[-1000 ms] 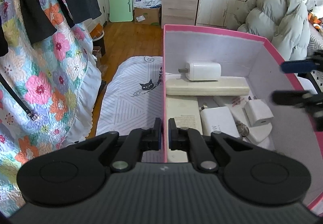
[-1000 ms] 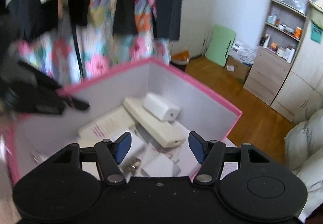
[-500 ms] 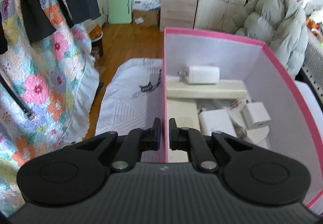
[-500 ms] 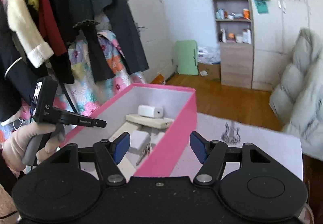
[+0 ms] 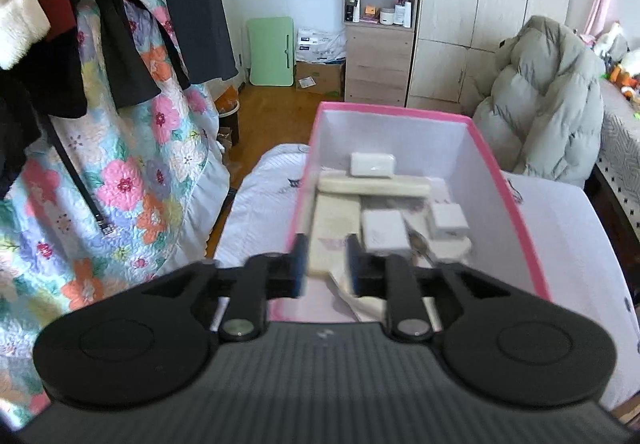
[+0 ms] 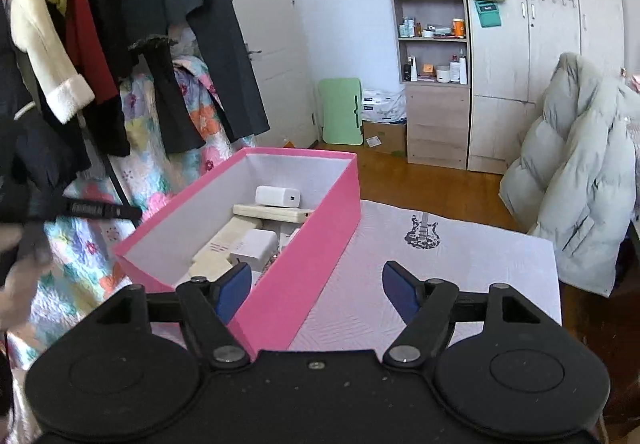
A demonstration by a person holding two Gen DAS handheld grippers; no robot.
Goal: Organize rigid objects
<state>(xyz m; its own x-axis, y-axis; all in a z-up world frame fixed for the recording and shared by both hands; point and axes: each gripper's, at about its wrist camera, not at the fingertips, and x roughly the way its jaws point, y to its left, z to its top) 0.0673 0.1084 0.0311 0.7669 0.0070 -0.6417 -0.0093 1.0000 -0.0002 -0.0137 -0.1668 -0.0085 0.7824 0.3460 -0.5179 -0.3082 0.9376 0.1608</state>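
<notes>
On the white quilted mat (image 6: 460,276), at twelve o'clock from your left gripper (image 5: 324,264), sits the pink box (image 6: 320,244) of white chargers (image 6: 278,196): light, stiff, smooth, best pinched across flat sides. Both grippers' jaws are opening, empty; the right gripper (image 6: 316,292) straddles the box's corner. Hanging clothes (image 6: 120,44) crowd nine o'clock.

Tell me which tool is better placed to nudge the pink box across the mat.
Probably the right tool: its open, widening jaws straddle the pink box's near corner wall. The left tool is opening with nothing gripped, above the box's near end.
</notes>
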